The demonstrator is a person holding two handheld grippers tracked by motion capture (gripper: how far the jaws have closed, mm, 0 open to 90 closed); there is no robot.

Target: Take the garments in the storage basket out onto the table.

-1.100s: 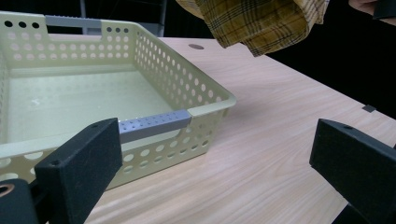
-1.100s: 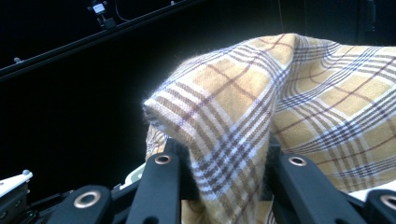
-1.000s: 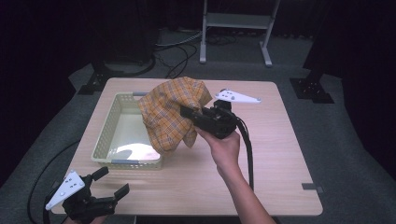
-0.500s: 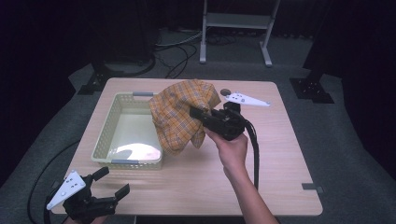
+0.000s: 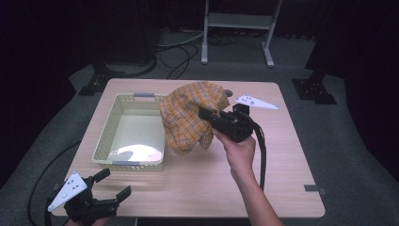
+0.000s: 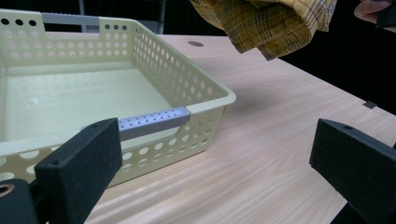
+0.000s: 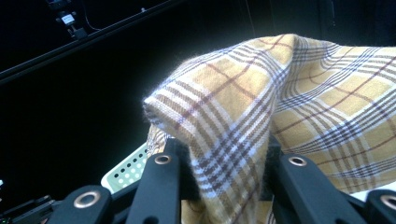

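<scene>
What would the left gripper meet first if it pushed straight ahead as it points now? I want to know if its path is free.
Likely the basket: its near rim with the grey handle lies ahead of the open left gripper, towards one jaw; depth is unclear.

cloth [image 5: 188,117]: yellow plaid with brown and white lines, soft and crumpled
state: you hold it bunched, clamped at one fold, the rest draping down in loose folds
pose: lifted off the table [image 5: 197,183], hanging
place: just beside the basket's [image 5: 107,136] right wall, lower edge near the tabletop
</scene>
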